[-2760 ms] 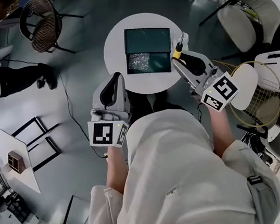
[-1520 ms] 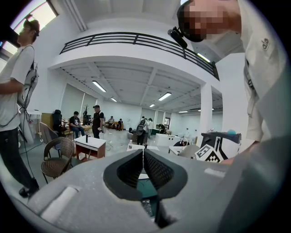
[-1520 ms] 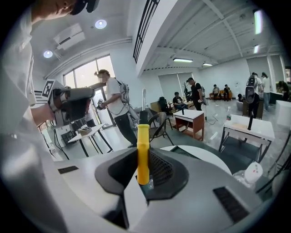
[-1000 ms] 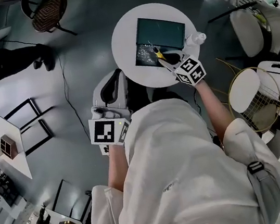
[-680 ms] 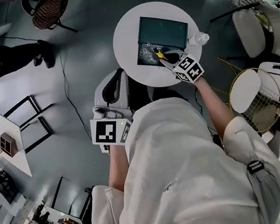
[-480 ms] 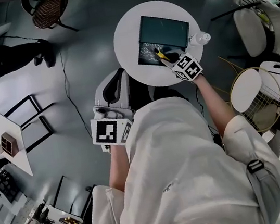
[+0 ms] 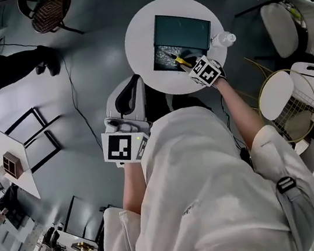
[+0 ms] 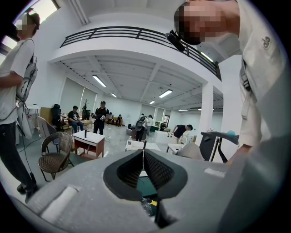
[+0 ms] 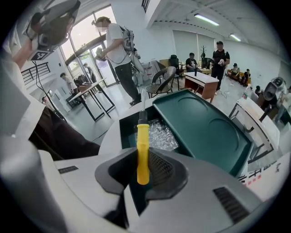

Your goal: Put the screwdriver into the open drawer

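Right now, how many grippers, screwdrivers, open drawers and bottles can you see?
Grippers: 2, left gripper and right gripper
Screwdriver: 1
Open drawer: 1
Bottle: 1
Total: 5

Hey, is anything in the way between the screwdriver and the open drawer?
Nothing visible blocks it. The right gripper holds the screwdriver right over the open drawer; only crumpled clear plastic lies inside.
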Demonstrator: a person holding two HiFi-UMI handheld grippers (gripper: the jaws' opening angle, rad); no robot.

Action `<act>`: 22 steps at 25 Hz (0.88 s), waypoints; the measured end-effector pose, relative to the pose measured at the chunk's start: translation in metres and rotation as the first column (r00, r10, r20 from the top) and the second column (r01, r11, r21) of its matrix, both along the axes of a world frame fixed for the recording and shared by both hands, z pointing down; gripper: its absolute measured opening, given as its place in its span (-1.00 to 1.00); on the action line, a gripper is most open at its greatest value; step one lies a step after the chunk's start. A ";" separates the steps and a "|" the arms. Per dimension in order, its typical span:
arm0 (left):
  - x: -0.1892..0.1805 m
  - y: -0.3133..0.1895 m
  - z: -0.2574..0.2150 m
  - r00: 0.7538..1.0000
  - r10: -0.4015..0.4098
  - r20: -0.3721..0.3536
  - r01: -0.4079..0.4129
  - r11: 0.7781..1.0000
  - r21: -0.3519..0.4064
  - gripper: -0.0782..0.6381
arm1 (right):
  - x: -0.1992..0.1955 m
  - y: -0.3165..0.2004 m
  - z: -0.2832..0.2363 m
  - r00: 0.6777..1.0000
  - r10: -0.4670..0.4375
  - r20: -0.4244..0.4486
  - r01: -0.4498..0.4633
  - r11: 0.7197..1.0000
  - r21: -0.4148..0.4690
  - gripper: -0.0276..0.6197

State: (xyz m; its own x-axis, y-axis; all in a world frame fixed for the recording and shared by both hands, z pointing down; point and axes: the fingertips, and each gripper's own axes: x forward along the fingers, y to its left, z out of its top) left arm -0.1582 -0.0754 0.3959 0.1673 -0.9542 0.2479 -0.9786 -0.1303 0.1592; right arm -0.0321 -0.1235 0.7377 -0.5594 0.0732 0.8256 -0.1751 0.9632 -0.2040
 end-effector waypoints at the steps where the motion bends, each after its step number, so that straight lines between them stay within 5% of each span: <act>1: 0.001 -0.001 0.000 1.000 0.002 0.000 -0.002 1.000 0.000 -0.73 | 0.001 0.000 0.004 1.000 -0.005 -0.016 0.005 1.000 0.003 -0.67; 22: -0.011 -0.008 0.004 1.000 0.018 0.005 -0.018 1.000 -0.023 -0.74 | 0.003 -0.009 0.047 0.981 -0.004 -0.192 0.005 1.000 0.007 -0.67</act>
State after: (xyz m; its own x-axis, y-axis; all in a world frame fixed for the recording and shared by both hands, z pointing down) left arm -0.1695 -0.0836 0.4002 0.1830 -0.9452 0.2704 -0.9769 -0.1440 0.1577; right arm -0.0290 -0.1321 0.7844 -0.3899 0.0690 0.9183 -0.2058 0.9654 -0.1599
